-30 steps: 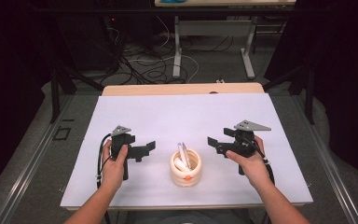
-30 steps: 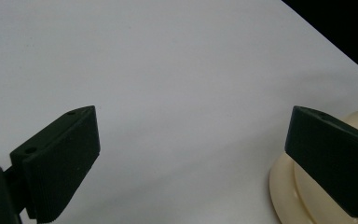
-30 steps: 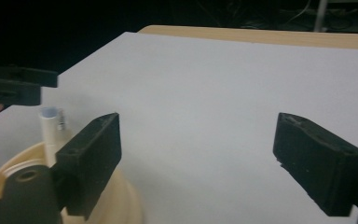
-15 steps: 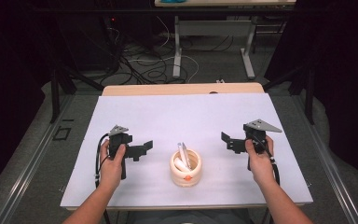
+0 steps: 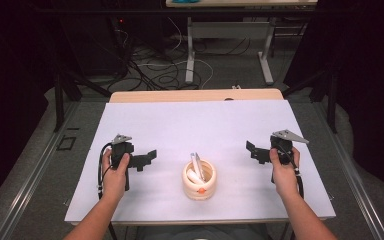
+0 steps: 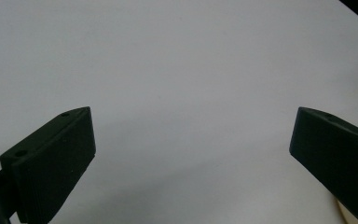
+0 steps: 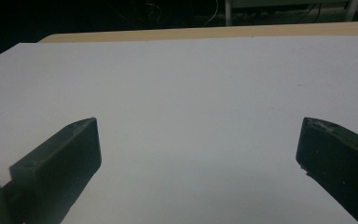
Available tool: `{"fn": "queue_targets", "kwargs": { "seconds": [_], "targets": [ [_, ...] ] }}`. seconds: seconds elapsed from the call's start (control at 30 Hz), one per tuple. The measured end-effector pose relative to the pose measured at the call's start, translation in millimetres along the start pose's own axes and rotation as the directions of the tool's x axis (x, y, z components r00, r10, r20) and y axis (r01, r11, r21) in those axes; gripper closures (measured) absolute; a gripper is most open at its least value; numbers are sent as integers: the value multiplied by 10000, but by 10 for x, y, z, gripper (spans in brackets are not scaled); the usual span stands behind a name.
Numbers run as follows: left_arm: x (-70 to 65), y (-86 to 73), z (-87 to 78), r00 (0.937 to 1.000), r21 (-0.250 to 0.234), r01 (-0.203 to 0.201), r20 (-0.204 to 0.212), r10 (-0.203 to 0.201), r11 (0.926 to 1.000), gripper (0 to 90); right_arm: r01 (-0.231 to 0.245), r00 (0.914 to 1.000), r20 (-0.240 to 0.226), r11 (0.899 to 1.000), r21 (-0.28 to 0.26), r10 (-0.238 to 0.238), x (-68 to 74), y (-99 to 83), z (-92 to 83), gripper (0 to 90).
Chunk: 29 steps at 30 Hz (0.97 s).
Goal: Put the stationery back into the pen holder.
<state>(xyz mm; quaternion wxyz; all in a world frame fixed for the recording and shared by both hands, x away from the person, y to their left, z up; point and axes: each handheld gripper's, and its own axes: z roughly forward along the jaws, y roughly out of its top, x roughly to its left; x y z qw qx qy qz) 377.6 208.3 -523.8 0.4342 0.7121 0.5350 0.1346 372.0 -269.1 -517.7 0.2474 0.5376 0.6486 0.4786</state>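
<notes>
Black tongs (image 5: pixel 150 158), a cream bowl (image 5: pixel 199 179) with an orange spot, white table cover (image 5: pixel 190 125).

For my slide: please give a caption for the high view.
Two open grippers flank a small bowl on a white table.

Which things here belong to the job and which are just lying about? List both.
Job: cream bowl, pale utensil and orange piece inside it; left gripper and right gripper, both open.
Lying about: cables on floor; far table legs.
</notes>
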Motion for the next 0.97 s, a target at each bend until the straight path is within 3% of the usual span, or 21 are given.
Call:
{"fn": "queue_targets", "kwargs": {
  "seconds": [0.33,0.6,0.97],
  "targets": [
    [198,-54,43,9984,99,349,-455,-344,9993,5,48,9992,391,9998,181,-55,-108,-78,42,4],
    [269,-79,54,9949,215,830,-594,-816,9963,6,-4,9990,445,9991,417,-15,-118,-118,68,16],
    [324,-83,56,9937,275,815,-793,-791,9963,7,-69,9988,488,9985,546,42,-136,-134,88,23]
  ]
}}
